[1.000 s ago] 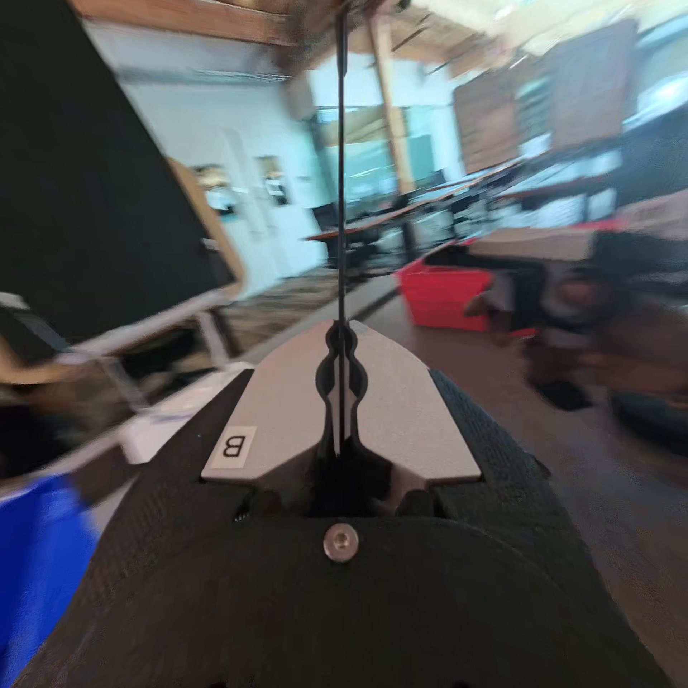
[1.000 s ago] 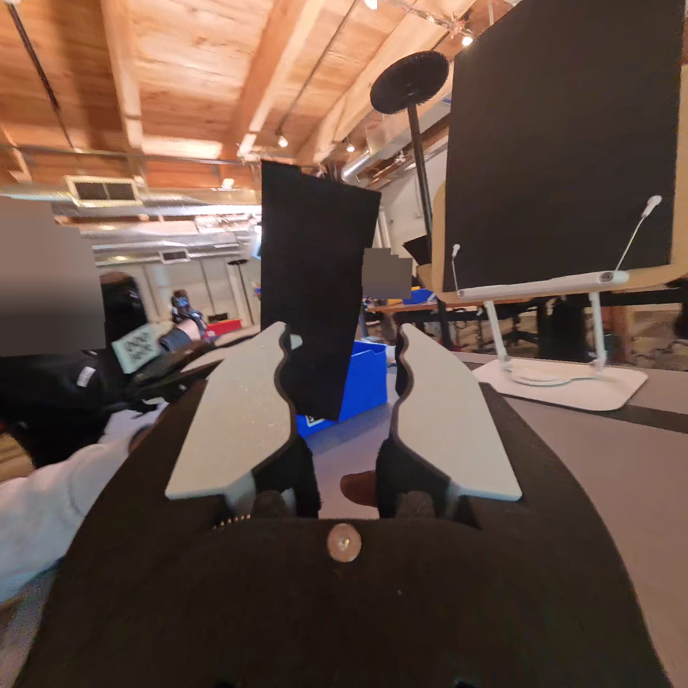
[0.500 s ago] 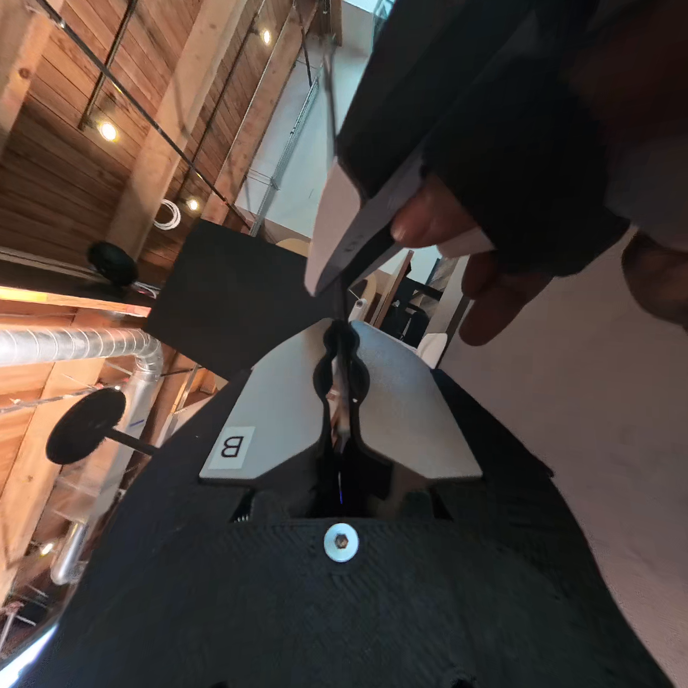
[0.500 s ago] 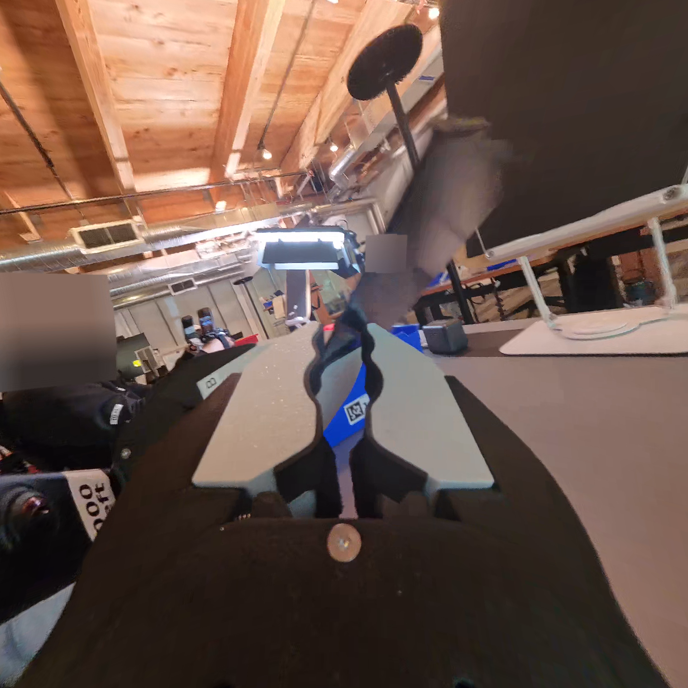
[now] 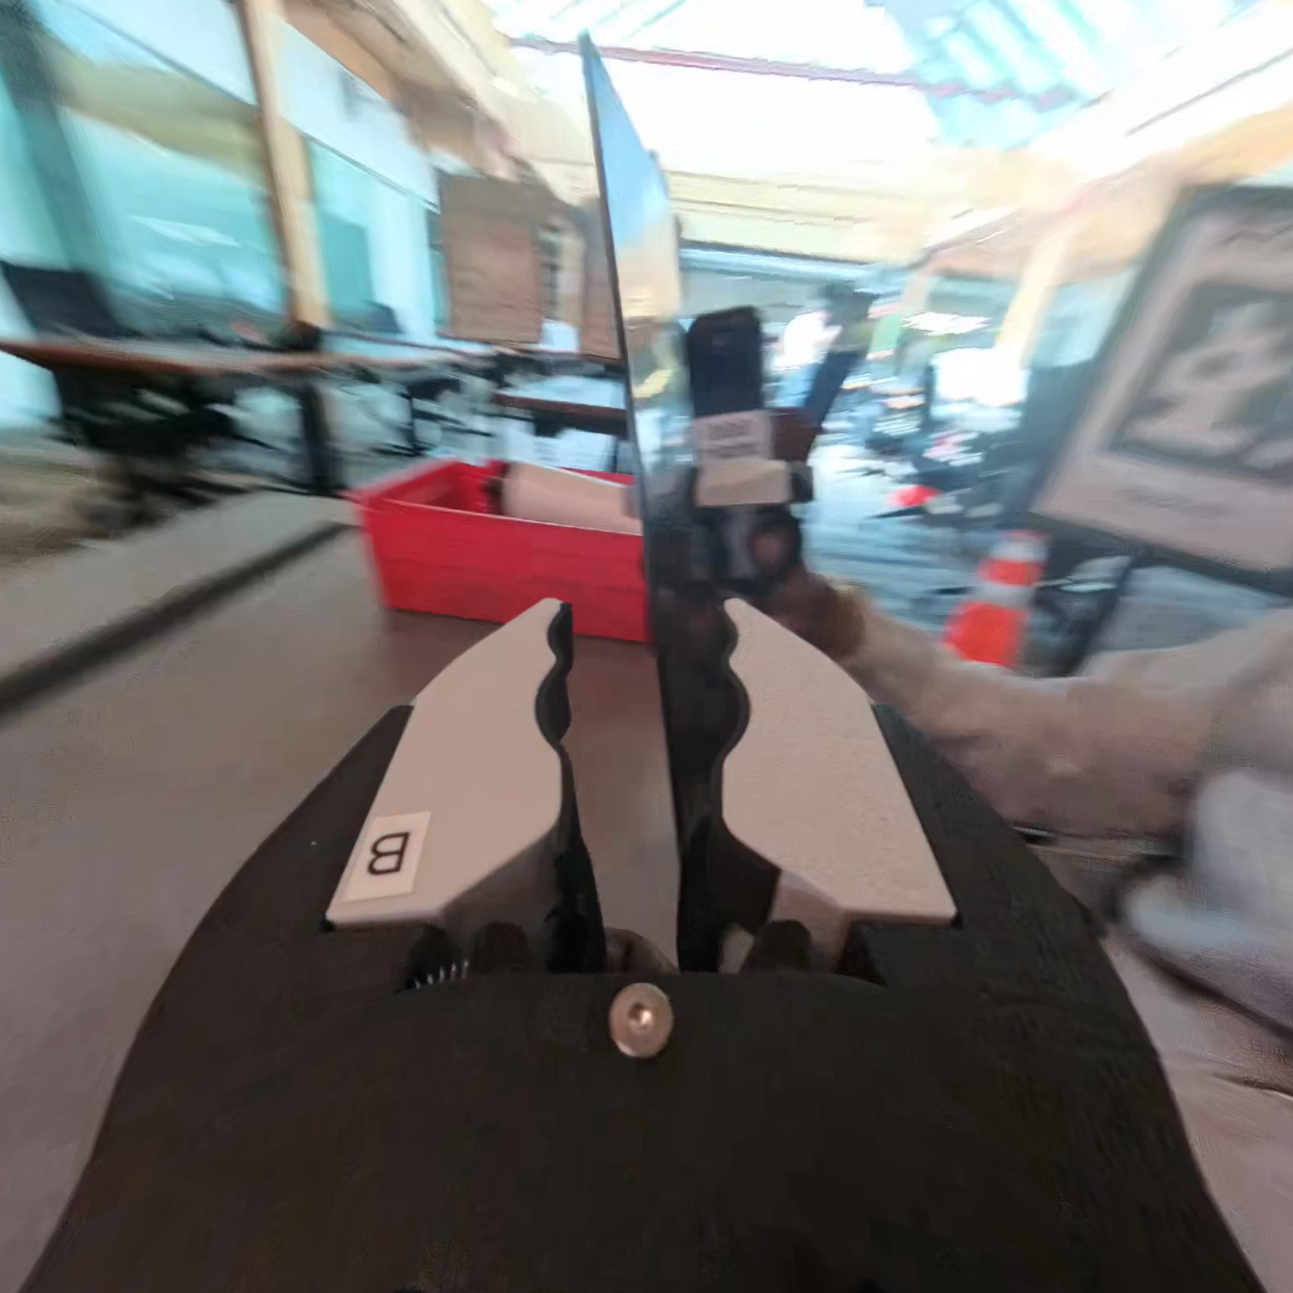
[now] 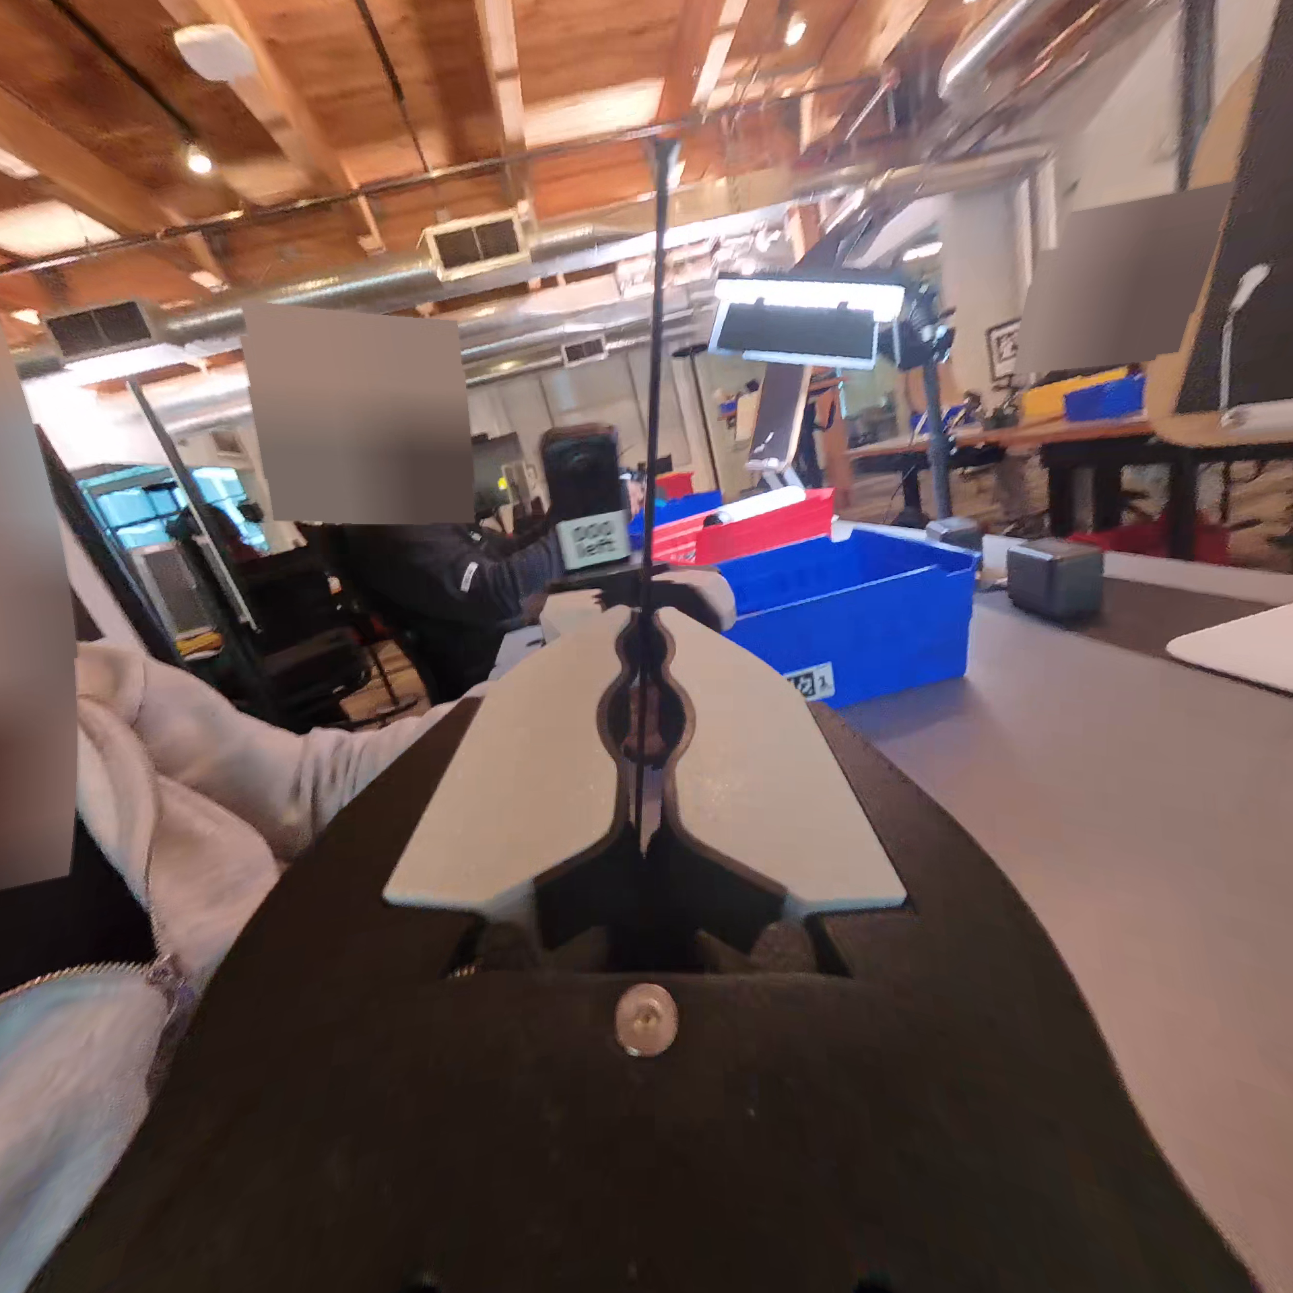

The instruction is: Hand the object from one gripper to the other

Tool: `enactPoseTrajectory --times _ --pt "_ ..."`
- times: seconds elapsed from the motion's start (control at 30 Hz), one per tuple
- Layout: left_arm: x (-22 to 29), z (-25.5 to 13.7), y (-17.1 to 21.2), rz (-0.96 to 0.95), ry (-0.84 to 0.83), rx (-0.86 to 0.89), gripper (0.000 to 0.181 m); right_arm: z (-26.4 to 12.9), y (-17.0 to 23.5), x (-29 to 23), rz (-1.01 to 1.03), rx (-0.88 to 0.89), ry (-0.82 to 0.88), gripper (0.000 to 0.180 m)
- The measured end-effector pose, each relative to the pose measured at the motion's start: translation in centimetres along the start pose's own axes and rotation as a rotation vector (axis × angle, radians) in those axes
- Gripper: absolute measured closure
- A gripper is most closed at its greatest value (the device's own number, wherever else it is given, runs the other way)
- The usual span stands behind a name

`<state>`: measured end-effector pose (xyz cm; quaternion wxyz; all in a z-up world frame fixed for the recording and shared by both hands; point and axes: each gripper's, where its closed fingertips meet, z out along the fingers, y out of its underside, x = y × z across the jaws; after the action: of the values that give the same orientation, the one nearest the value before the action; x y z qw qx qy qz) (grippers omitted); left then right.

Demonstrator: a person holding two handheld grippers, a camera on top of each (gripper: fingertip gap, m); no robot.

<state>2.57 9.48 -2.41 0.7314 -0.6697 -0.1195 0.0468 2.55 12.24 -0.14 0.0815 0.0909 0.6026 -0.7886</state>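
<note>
Black thin sheet [image 6: 654, 392] pinched edge-on between our right gripper [image 6: 647, 616] tips; left gripper [image 5: 647, 623] spread around it, letting go.

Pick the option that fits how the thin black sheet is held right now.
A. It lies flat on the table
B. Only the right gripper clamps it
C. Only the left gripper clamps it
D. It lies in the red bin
B: the right gripper is shut on the black sheet, while the left gripper stands open around it.
</note>
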Motion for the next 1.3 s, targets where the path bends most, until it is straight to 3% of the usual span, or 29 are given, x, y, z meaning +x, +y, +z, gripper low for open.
enactPoseTrajectory --times 0.07,0.1,0.23,0.33,0.43,0.53,0.67,0.77,0.93,1.03,1.17,1.3 --pt "1.0 0.4 0.4 -0.119 0.115 0.021 0.175 0.2 0.8 -0.1 0.004 -0.053 -0.014 0.179" --pt "1.0 0.6 0.4 -0.127 0.111 0.040 0.178 0.3 1.1 0.0 -0.003 -0.065 -0.011 0.178" --pt "0.9 0.5 -0.7 -0.052 0.046 0.121 0.180 0.4 0.1 0.8 -0.019 0.050 0.056 0.165" --pt "1.3 0.2 -1.4 -0.099 0.077 0.179 0.180 0.6 -0.2 0.6 -0.030 0.118 0.041 0.154" --pt "1.1 0.4 -1.1 -0.123 0.081 0.182 0.179 0.9 0.4 -0.1 -0.039 0.076 -0.011 0.176" --pt "1.3 0.4 -0.8 -0.126 0.097 0.159 0.174 0.7 0.6 -0.5 -0.059 0.048 -0.031 0.178" --pt "1.5 0.3 -1.0 -0.098 0.098 0.173 0.179 0.7 0.4 -0.6 -0.070 0.054 -0.029 0.177" --pt "1.0 0.3 -1.1 -0.040 0.024 0.176 0.180 0.7 0.2 0.2 -0.085 0.084 0.034 0.172" --pt "-2.1 -1.3 -2.6 0.093 -0.286 0.278 0.179 0.3 -0.1 3.4 -0.217 0.086 0.337 0.106" --pt "-3.4 -2.7 -3.3 0.169 -0.483 0.333 0.179 0.7 1.4 5.2 -0.367 -0.025 0.551 0.075" --pt "-3.0 -2.7 -3.5 0.195 -0.557 0.375 0.179 2.9 4.4 5.4 -0.517 -0.179 0.645 0.070" --pt "-2.1 -1.6 -2.9 0.133 -0.505 0.378 0.179 4.2 5.8 5.3 -0.622 -0.250 0.691 0.072"
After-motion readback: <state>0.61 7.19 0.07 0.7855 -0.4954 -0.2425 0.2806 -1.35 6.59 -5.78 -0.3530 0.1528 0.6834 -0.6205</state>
